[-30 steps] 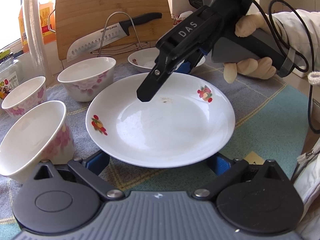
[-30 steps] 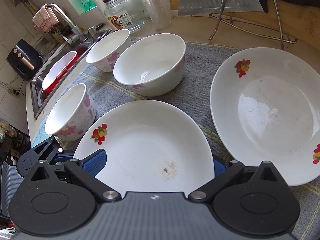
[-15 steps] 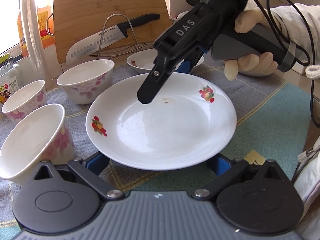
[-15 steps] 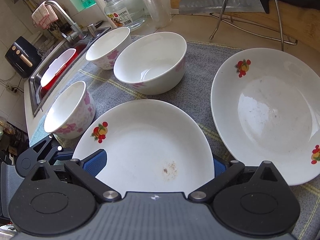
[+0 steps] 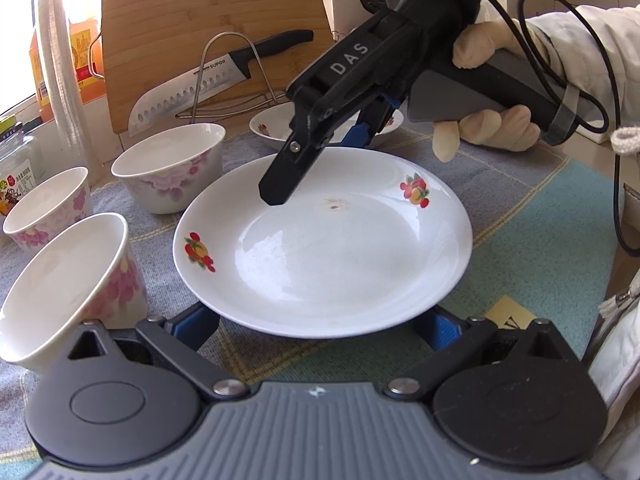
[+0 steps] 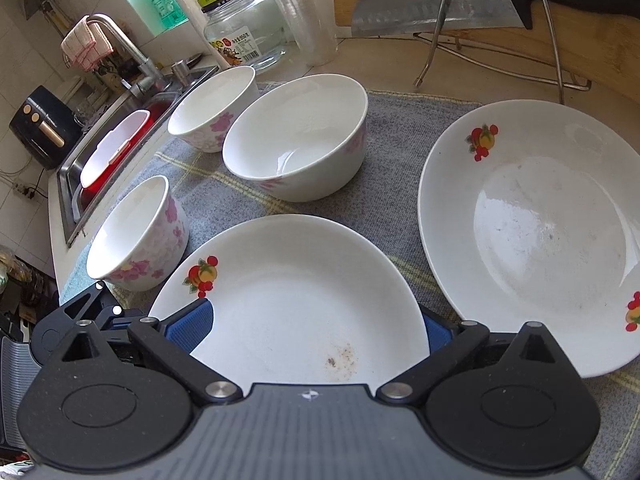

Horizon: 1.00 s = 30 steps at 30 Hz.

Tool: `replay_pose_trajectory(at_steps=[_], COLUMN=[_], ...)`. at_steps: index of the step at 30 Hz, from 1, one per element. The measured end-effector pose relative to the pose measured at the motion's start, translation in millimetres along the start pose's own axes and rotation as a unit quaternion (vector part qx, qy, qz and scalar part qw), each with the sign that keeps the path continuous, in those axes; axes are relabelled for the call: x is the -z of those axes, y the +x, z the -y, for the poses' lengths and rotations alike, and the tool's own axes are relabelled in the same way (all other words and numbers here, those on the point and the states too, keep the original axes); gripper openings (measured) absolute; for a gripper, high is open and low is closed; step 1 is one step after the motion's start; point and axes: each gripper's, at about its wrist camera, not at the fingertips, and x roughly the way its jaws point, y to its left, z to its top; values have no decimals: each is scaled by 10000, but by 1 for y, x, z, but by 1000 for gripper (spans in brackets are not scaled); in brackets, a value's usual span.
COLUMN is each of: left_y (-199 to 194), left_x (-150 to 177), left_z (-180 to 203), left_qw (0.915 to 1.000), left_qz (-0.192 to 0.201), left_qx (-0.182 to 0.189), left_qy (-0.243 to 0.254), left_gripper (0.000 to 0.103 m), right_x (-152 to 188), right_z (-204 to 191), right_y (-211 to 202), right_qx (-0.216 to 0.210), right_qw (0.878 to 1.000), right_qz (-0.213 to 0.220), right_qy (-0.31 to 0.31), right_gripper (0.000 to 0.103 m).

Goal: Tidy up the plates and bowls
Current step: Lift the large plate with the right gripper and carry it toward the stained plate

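1. Plate (image 5: 324, 248), white with fruit prints, sits nearest the left gripper (image 5: 320, 320). Its near rim lies between the two blue pads (image 5: 196, 320), which stand wide apart on either side, not yet touching it as far as I can tell.
2. The right gripper (image 6: 316, 328) faces it from the opposite edge, fingers likewise spread, with that rim between its pads (image 6: 188, 326). Seemingly both tools line up to lift the plate from two sides, or one is steadying it for the other.
3. The plate holds only a small brown smear (image 6: 340, 360) near the right gripper's side; otherwise it is bare.
4. Just left of it stands a floral cup (image 5: 68, 288), tilted in the fisheye view, nothing inside.
5. Farther on, a second cup (image 5: 44, 208) and a wider bowl (image 5: 172, 168) stand in a loose cluster on the grey cloth (image 6: 384, 160), all without contents. I would guess they are grouped for nesting.
6. A second plate (image 6: 532, 232) lies beside the first, apart from it, with faint residue; it is the likely stacking partner.
7. Beyond, a knife (image 5: 216, 80) leans on a wire rack against a cutting board (image 5: 208, 28).
8. Farthest left, a sink (image 6: 76, 184) holds a red tub.
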Motion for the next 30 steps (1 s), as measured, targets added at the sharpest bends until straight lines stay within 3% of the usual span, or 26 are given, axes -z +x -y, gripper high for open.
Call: replay_pose_trajectory(at_steps=[13,30], left_y=[-5,-12], left_x=[-4,-22], left_z=[4,7], left_qw=[9999,9994], left_qz=[-43,-80], left_qx=[36,342], left_qy=[146,73], left_gripper=[102,102], right_x=[9,22], right_z=[-4,-4], right_y=[-9,-41], right_qx=[-7,69], right_qw=[9998,9996], right_qz=[-92,216], right_qy=[-154,-184], right_gripper=[103,103])
